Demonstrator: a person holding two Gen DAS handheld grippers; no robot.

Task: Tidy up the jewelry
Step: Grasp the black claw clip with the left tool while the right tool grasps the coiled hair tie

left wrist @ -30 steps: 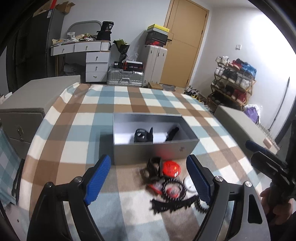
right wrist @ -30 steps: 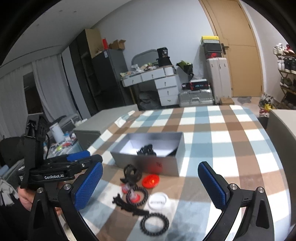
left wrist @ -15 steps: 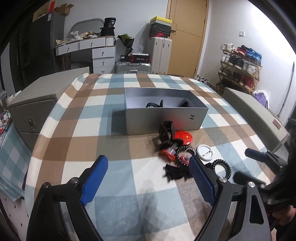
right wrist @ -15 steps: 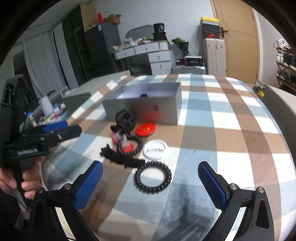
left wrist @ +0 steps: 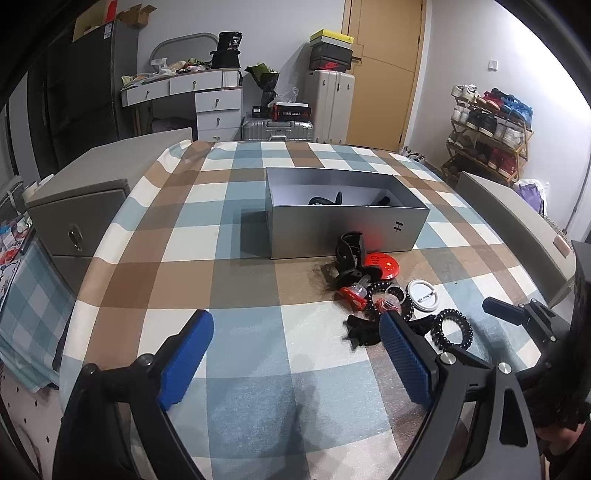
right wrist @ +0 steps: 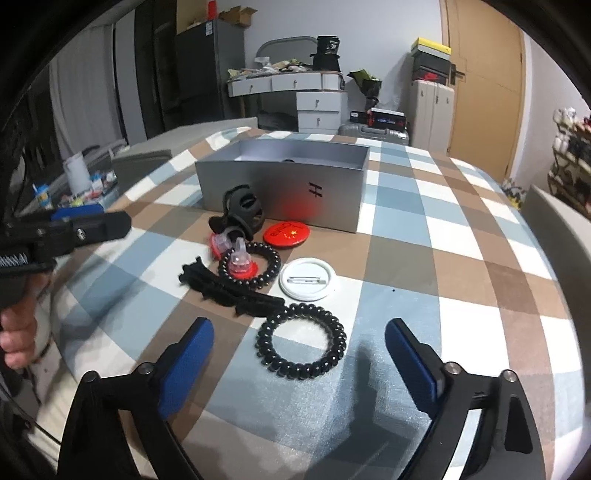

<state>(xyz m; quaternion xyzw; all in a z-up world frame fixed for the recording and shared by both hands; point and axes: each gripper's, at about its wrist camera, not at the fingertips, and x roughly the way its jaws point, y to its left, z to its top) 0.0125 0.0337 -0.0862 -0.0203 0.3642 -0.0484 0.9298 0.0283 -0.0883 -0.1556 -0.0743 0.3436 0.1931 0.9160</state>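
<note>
A wooden door [left wrist: 384, 66] stood in the white back wall [left wrist: 280, 33], suitcases [left wrist: 332, 105] and a white desk [left wrist: 192, 92] left of it, a shoe rack [left wrist: 487, 136] to the right, a dark cabinet [left wrist: 88, 92] far left.

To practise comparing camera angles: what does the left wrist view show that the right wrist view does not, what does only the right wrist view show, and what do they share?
Only the left wrist view shows the shoe rack and the dark items lying in the grey box. Only the right wrist view shows the white badge's pin back and the hand holding the left gripper. Both show the box, the red badge, the black coil hair tie and the checked cloth.
</note>
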